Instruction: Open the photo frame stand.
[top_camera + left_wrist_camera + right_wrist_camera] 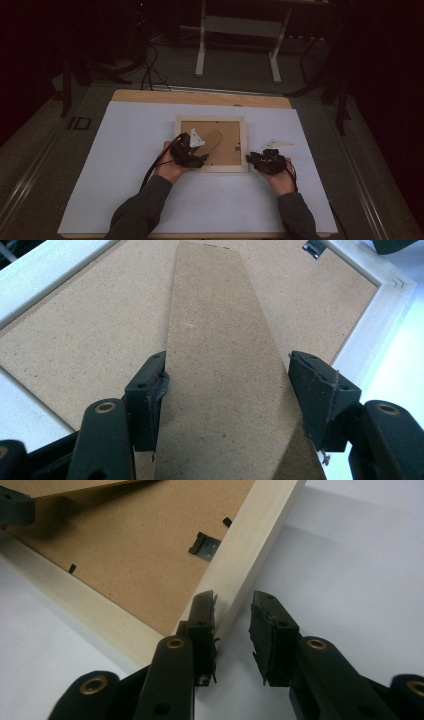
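Observation:
A pale wooden picture frame (210, 120) lies face down on the white sheet, its brown backing board (90, 330) up. My left gripper (200, 152) (227, 372) is at the frame's near left, shut on the cardboard stand leg (220, 340), whose free end is lifted off the backing. The raised leg (75, 487) is also at the top left of the right gripper view. My right gripper (252, 159) (232, 612) is at the frame's near right corner. Its jaws straddle the frame's rail (255, 535), and a gap shows beside the outer jaw. A metal clip (204, 545) sits on the backing by that rail.
The white sheet (135, 165) covers most of the wooden table (200, 97), with bare sheet on both sides of the frame. Beyond the table, a white-legged stand (240, 30) and cables (147, 70) sit on the dark floor.

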The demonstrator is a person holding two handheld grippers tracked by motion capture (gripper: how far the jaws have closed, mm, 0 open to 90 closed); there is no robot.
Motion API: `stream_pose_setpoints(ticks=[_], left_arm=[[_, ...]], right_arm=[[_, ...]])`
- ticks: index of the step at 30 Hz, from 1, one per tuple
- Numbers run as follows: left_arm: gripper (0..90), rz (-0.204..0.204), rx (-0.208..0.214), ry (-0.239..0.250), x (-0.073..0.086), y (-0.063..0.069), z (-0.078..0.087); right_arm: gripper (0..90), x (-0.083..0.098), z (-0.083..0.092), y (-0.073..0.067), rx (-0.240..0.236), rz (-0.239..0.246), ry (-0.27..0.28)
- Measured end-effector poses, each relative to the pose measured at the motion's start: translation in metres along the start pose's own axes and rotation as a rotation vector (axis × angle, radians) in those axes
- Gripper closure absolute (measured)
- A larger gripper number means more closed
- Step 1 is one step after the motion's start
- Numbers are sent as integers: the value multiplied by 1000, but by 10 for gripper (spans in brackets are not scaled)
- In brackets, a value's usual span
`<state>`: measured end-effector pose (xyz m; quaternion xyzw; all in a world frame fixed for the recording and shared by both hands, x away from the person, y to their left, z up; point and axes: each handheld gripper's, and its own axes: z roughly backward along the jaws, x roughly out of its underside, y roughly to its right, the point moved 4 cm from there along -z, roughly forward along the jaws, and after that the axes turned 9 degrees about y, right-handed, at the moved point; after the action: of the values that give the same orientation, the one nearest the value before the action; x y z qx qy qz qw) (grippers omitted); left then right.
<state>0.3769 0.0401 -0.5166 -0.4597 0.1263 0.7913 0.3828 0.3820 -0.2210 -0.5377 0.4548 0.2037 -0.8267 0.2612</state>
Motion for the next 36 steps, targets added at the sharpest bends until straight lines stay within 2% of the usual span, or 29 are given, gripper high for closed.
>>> stream_pose_setpoints(ticks=[22,36], left_arm=[[379,-65,-62,46,0,12,10],[379,-83,-83,64,1,17,12]], right_arm=[[676,-3,-2,-6,-18,-15,0],[662,-10,-1,-8,-15,-6,-6]])
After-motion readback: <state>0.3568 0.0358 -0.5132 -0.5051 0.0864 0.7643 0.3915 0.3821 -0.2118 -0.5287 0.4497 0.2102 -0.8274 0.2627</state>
